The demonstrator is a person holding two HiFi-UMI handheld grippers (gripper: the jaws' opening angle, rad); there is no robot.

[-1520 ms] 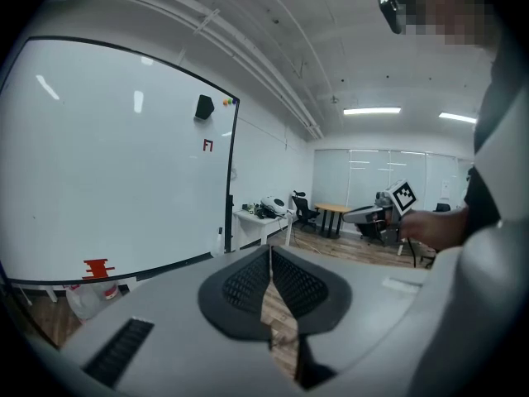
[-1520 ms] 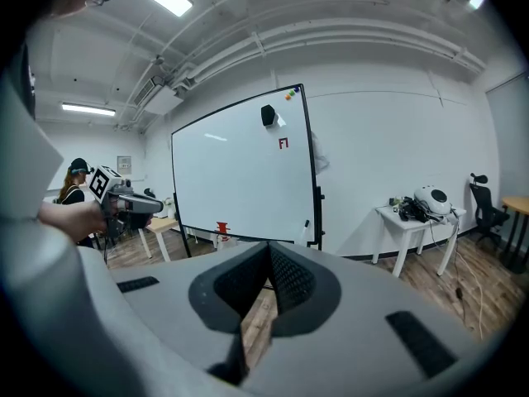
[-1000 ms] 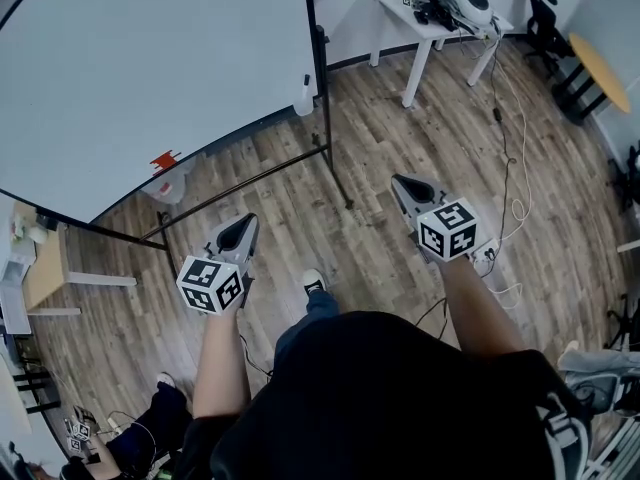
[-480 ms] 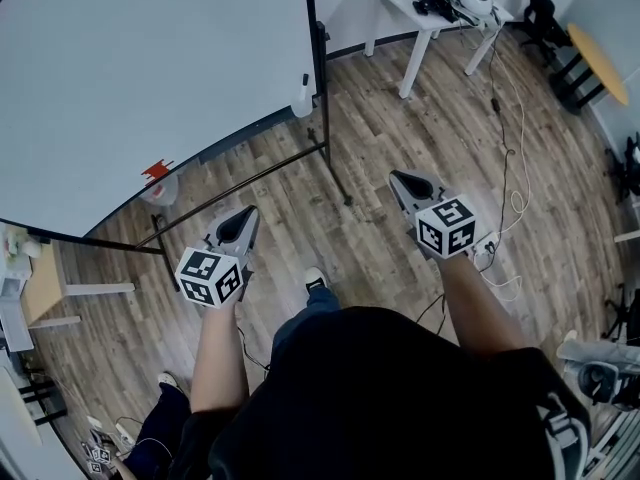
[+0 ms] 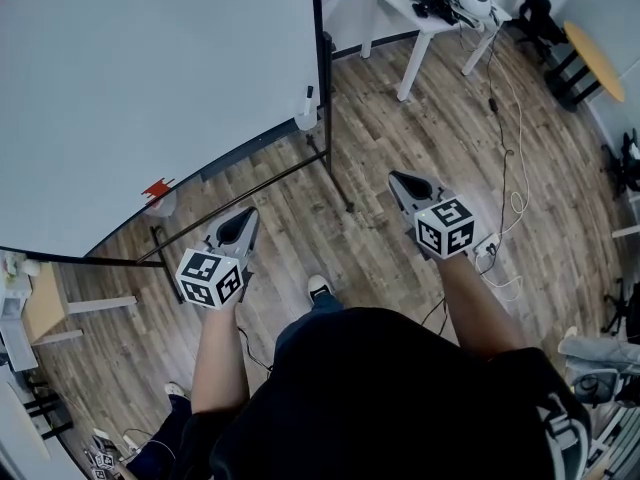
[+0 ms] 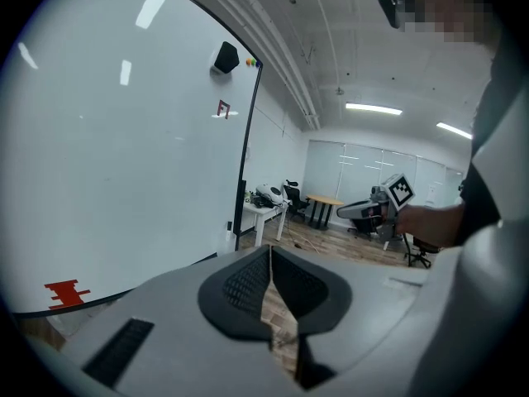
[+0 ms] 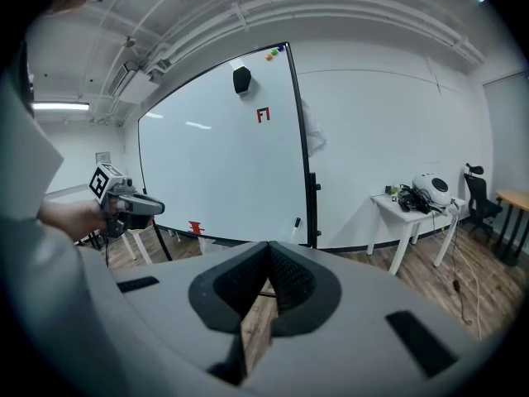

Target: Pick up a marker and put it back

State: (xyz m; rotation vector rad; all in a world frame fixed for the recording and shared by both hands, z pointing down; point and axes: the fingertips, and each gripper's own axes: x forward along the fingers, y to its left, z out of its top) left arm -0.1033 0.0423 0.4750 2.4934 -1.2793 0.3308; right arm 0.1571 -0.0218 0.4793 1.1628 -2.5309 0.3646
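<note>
A whiteboard [image 5: 150,88] on a black stand fills the upper left of the head view. A marker [image 5: 309,95] with a dark cap sits upright at the board's lower right corner; the marker [image 7: 297,222] also shows in the right gripper view and the marker [image 6: 230,226] in the left gripper view. My left gripper [image 5: 240,226] is shut and holds nothing, pointing toward the board's foot. My right gripper [image 5: 400,180] is likewise shut and empty, over the wooden floor to the right of the stand. Both are well short of the marker.
The board's stand legs [image 5: 335,183] cross the floor between the grippers. A white table [image 5: 430,23] with gear stands at the back, a round yellow table [image 5: 597,63] at the far right. Cables [image 5: 505,168] trail over the floor. A black eraser [image 7: 241,79] hangs high on the board.
The head view has shifted slightly, so the board sits a little lower and closer. Both grippers keep nearly the same place and stay shut.
</note>
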